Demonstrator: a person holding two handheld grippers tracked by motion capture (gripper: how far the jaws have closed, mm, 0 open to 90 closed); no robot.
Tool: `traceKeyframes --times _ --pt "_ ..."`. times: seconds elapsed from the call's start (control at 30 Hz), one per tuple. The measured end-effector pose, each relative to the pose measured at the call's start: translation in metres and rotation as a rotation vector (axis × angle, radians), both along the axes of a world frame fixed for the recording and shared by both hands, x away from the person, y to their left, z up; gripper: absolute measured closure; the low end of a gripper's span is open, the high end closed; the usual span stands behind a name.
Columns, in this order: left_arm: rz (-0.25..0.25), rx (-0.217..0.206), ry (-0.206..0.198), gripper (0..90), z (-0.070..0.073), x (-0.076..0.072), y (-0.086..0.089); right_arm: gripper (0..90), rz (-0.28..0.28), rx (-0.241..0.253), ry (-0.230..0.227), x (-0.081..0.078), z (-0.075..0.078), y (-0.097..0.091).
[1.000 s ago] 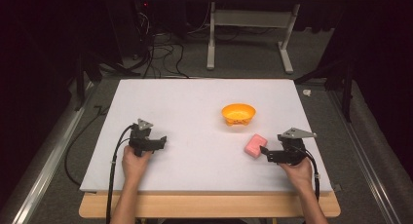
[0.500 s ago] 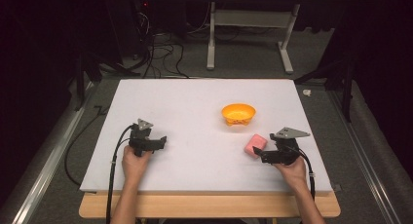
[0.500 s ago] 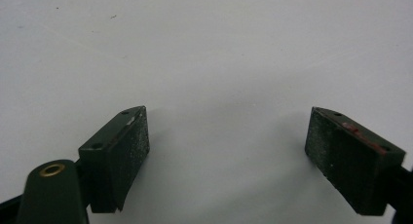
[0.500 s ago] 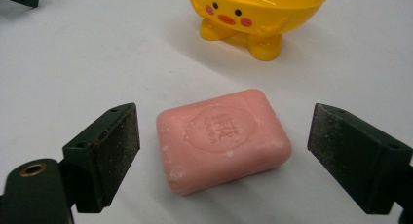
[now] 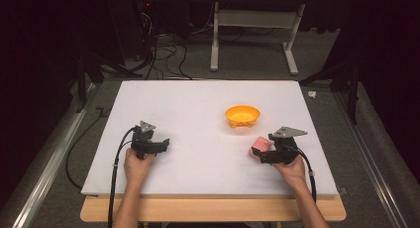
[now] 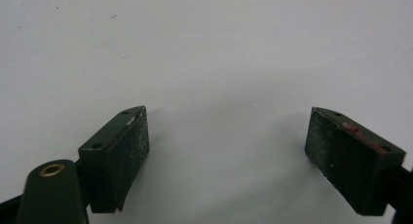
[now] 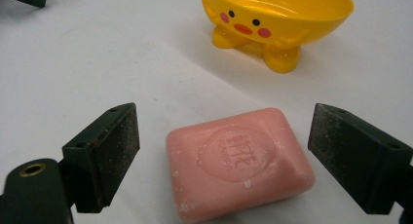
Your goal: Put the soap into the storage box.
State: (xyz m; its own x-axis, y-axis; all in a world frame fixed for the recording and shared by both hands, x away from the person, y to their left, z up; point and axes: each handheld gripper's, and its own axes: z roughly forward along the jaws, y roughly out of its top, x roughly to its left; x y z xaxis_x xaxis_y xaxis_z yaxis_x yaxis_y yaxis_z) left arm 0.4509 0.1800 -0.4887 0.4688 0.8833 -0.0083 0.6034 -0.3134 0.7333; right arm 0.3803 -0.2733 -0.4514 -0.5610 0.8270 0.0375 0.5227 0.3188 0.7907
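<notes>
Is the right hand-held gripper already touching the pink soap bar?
Apart. In the right gripper view, white table shows between the pink soap bar and each open jaw of the right hand-held gripper, on both sides.

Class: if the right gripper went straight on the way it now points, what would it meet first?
The pink soap bar, lying flat between the open fingers of the right gripper. The yellow duck-faced dish stands farther along, probably next.
</notes>
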Motion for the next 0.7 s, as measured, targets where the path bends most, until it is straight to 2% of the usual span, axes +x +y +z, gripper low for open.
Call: traceKeyframes --times 0.27,0.7 --pt "0.000 0.000 0.000 16.7 0.000 0.000 0.000 12.0 -0.004 -0.006 0.014 0.006 -0.006 0.002" --pt "0.000 0.000 0.001 16.7 0.000 0.000 0.000 11.9 0.025 -0.021 0.010 0.013 -0.013 0.004"
